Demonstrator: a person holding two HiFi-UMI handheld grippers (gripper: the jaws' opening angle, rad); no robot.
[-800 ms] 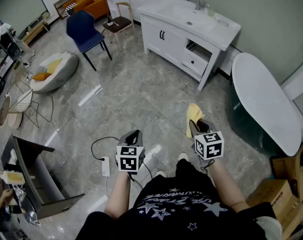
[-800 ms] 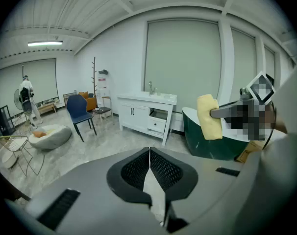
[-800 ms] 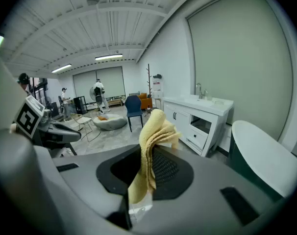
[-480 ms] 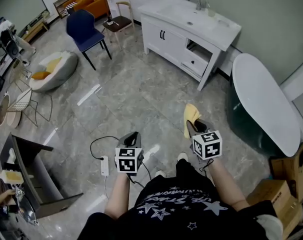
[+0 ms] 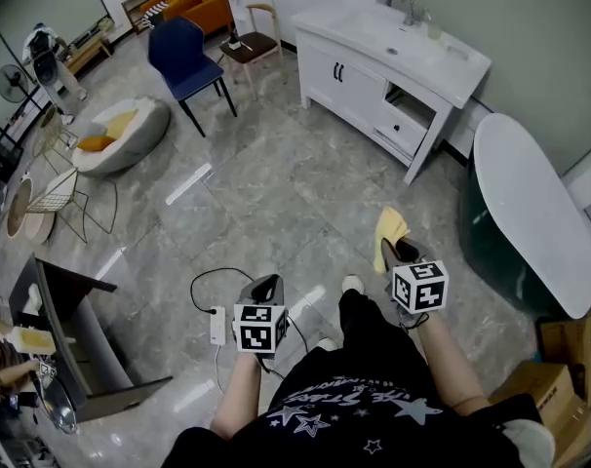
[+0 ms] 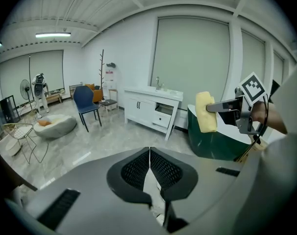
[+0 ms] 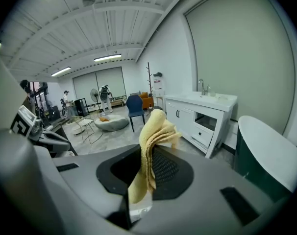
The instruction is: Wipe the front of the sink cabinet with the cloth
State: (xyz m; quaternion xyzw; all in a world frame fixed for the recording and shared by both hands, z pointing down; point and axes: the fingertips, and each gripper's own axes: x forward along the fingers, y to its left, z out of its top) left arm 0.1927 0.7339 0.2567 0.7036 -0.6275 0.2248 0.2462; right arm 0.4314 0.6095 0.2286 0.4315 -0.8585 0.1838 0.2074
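My right gripper pinched the yellow cloth, folds standing up from its jaws. My left gripper sat pressed together, empty. The sink cabinet stood well ahead, its front slanting across my path, nearer my right hand.

A pale yellow cloth is seen at the near right, a white sink cabinet at the far right beside a dark green, white-topped bathtub, a blue chair at the far left, and a grey marbled floor throughout.
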